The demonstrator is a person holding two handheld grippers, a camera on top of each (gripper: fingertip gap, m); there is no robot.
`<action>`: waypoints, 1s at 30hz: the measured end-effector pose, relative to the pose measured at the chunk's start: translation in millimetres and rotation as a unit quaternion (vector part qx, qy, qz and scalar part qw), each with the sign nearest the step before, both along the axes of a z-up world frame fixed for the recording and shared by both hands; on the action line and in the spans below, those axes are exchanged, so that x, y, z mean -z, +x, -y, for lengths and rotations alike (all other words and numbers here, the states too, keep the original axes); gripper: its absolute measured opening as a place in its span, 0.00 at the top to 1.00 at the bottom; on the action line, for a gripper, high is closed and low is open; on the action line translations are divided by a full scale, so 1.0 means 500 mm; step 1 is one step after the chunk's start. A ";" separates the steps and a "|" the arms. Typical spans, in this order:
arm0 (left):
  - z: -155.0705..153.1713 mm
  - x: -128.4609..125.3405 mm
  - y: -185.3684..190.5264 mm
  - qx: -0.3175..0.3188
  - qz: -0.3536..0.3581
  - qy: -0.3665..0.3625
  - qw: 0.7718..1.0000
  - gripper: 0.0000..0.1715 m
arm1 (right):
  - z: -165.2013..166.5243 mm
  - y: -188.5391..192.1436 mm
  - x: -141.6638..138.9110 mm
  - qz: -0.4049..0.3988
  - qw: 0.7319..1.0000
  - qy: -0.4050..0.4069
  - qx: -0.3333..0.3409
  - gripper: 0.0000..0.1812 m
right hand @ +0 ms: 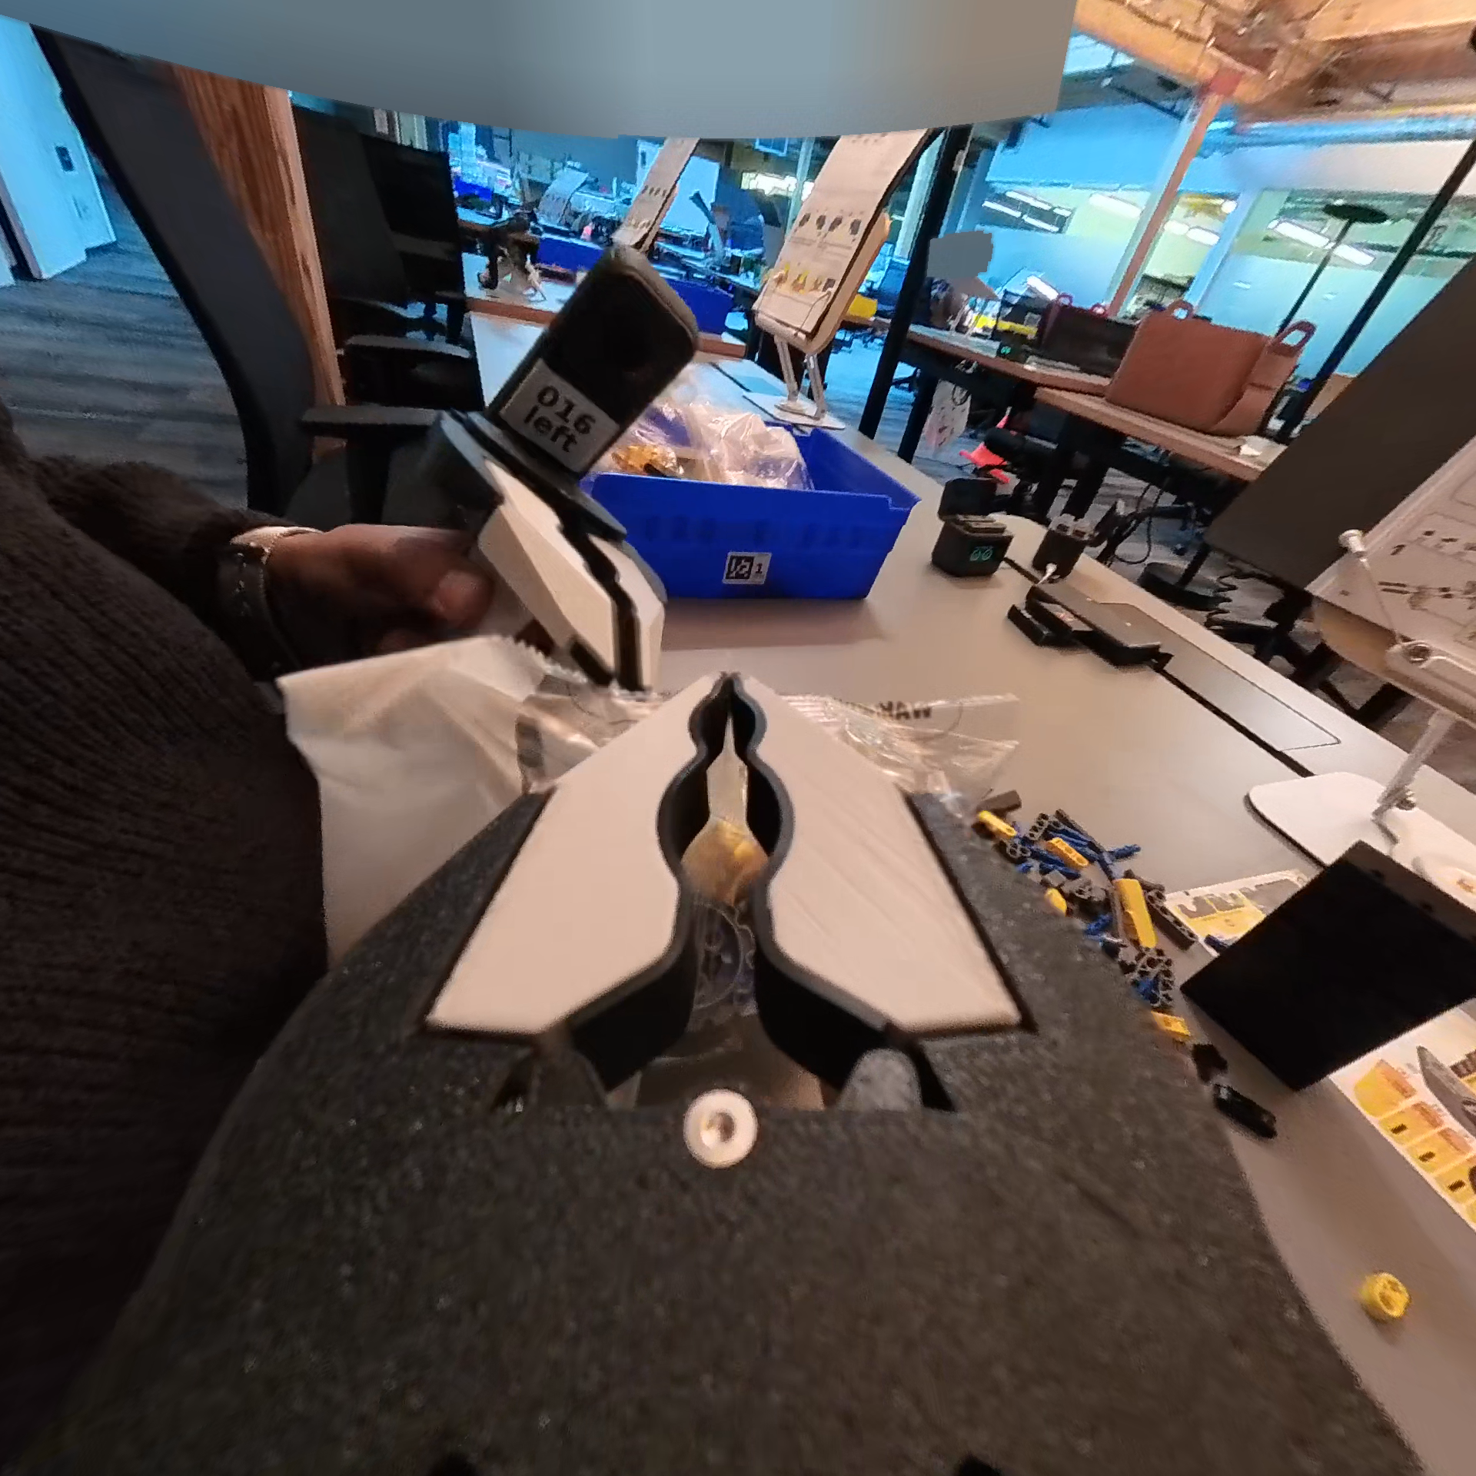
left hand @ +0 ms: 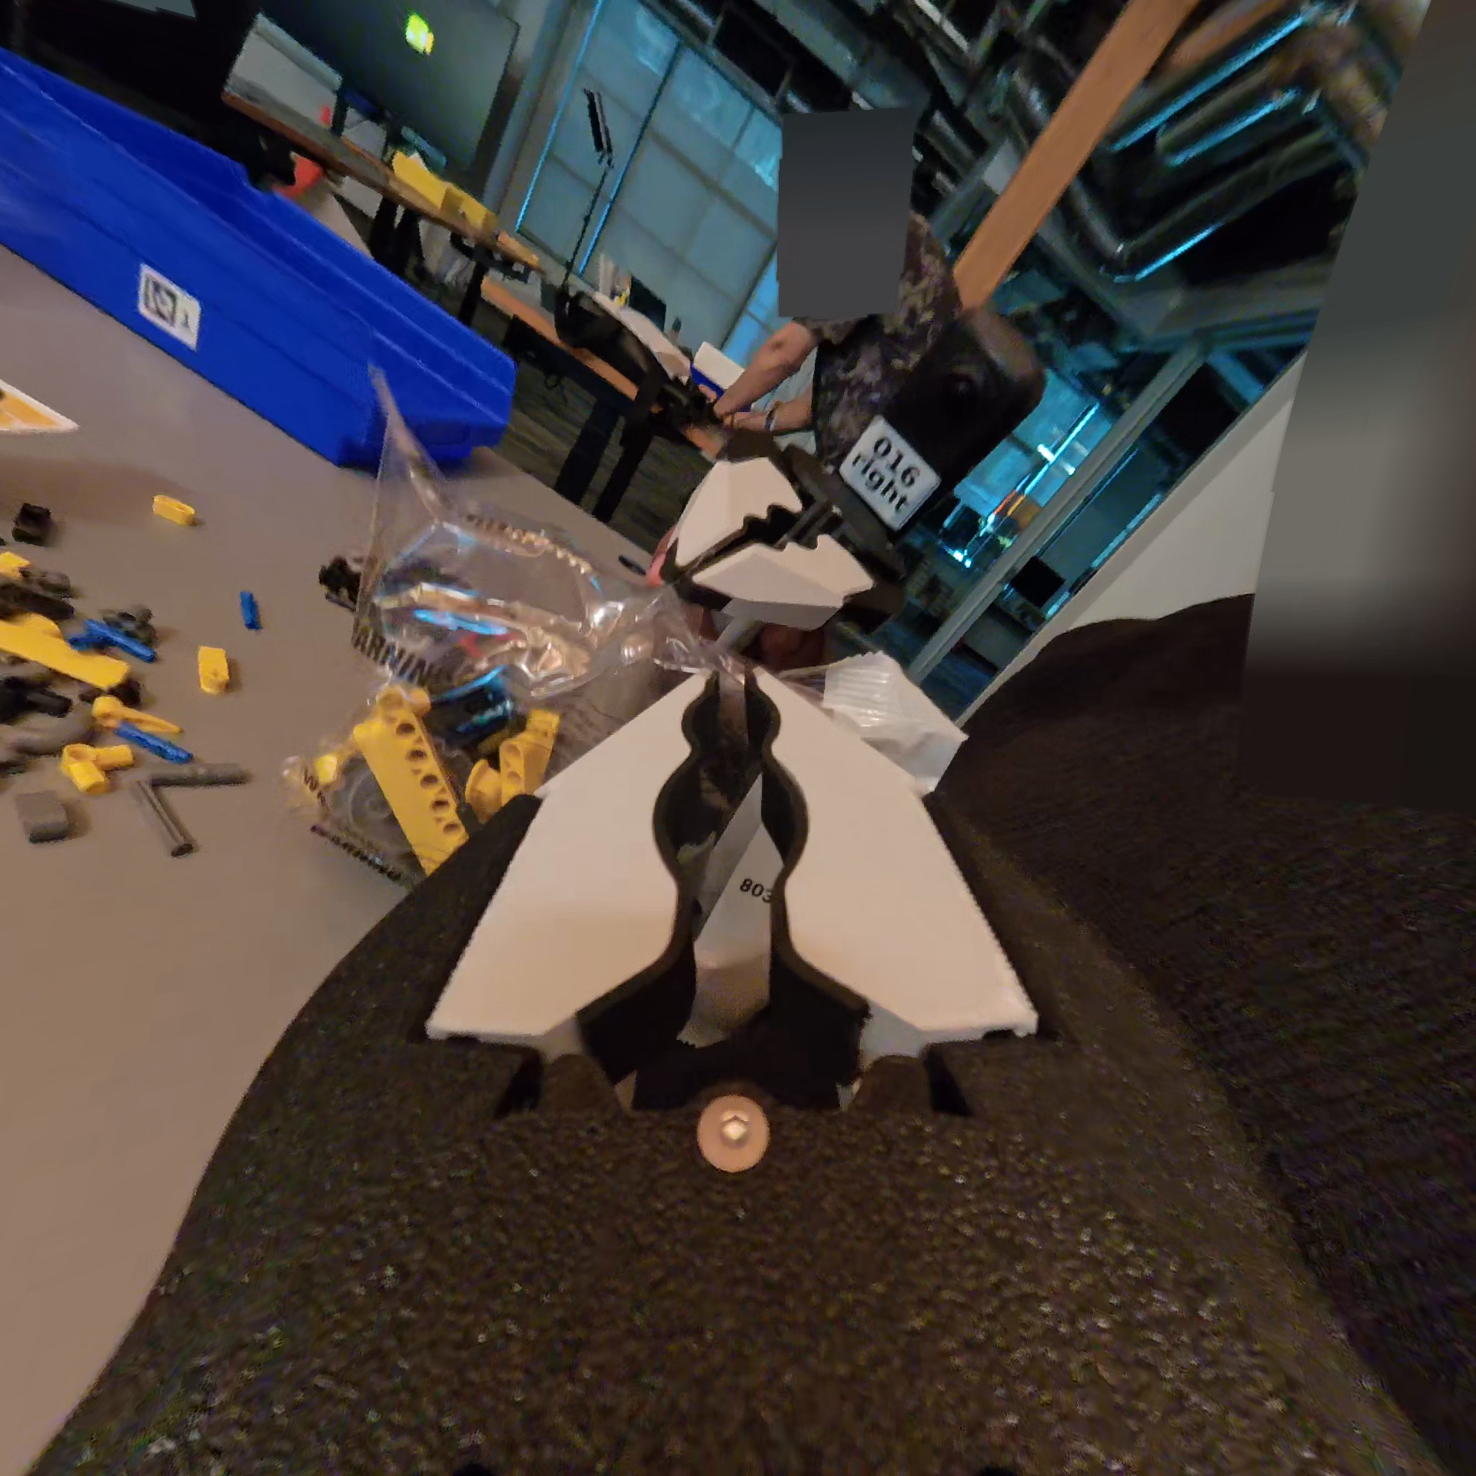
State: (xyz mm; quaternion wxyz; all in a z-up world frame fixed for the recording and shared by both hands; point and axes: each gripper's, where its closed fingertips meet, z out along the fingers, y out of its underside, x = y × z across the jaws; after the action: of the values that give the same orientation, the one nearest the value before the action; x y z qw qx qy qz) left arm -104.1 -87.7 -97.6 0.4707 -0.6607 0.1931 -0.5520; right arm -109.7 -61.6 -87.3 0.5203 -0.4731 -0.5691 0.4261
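Note:
A clear plastic bag [left hand: 479,607] with yellow beams [left hand: 407,767] and blue parts inside hangs just above the grey table [left hand: 240,958]. My left gripper [left hand: 731,679] is shut on the bag's gathered top edge. Clear film runs between its pads. My right gripper [left hand: 679,571] pinches the same edge a little farther up, its fingers closed on the film. In the right wrist view my right gripper [right hand: 727,683] is shut with film between its pads. The left gripper [right hand: 631,679] grips right beside it, held by a hand [right hand: 375,575]. White bag material [right hand: 399,759] lies under the left gripper.
Loose yellow, blue and black building parts [left hand: 80,663] lie scattered on the table, also in the right wrist view [right hand: 1102,878]. A blue bin [right hand: 759,527] stands behind. A printed booklet [right hand: 1422,1118], a black flat item [right hand: 1318,958] and a small yellow round piece [right hand: 1384,1318] lie at the right. Less than 4 cm separates the two grippers' tips. The black flat item [right hand: 1318,958] is about equally far from each gripper, around 30 centimetres.

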 end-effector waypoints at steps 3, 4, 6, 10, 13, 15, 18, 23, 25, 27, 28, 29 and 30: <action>-0.008 -0.013 -0.019 -0.042 -0.031 0.035 0.998 0.95 | -0.004 -0.002 0.005 0.005 1.000 0.015 0.013 1.00; -0.014 -0.013 -0.026 -0.060 -0.050 0.040 0.996 0.90 | -0.004 -0.004 0.007 0.007 1.000 0.020 0.017 1.00; -0.020 -0.019 -0.028 -0.070 -0.061 0.035 0.995 0.84 | -0.003 -0.010 0.011 0.011 0.999 0.035 0.027 1.00; -0.029 -0.008 -0.011 -0.049 -0.042 -0.020 0.998 0.84 | 0.006 -0.023 0.003 0.009 0.995 0.085 0.044 1.00; -0.035 -0.010 -0.009 -0.048 -0.009 -0.029 0.998 0.84 | 0.012 -0.027 -0.004 0.007 0.994 0.096 0.045 1.00; -0.030 -0.016 -0.004 -0.038 0.007 -0.028 0.999 0.87 | 0.015 -0.025 -0.007 -0.002 0.997 0.071 0.029 1.00; -0.021 -0.026 -0.002 -0.020 0.026 -0.022 0.999 0.97 | 0.021 -0.016 -0.016 -0.035 0.999 -0.002 -0.009 1.00; -0.013 -0.039 0.005 -0.014 0.045 0.008 0.999 1.00 | 0.030 -0.005 -0.033 -0.092 0.982 -0.141 -0.086 1.00; -0.009 -0.044 0.007 -0.012 0.054 0.017 0.998 1.00 | 0.034 -0.001 -0.038 -0.111 0.970 -0.184 -0.111 1.00; -0.006 -0.054 0.009 -0.006 0.075 0.018 0.997 1.00 | 0.035 0.002 -0.048 -0.138 0.951 -0.238 -0.140 1.00; -0.007 -0.058 0.011 -0.006 0.082 0.019 0.996 1.00 | 0.033 0.004 -0.052 -0.153 0.940 -0.265 -0.151 1.00; -0.011 -0.059 0.012 -0.013 0.083 0.019 0.996 1.00 | 0.027 0.005 -0.053 -0.166 0.928 -0.294 -0.157 1.00; -0.020 -0.057 0.010 -0.029 0.077 0.018 0.996 1.00 | 0.017 0.002 -0.050 -0.176 0.919 -0.318 -0.152 1.00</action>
State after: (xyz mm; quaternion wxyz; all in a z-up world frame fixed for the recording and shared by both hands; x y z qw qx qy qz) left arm -99.1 -77.9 -69.2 0.5117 -0.6129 0.1469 -0.5839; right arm -108.5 -69.9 -62.4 0.3626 -0.4389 -0.3680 0.7352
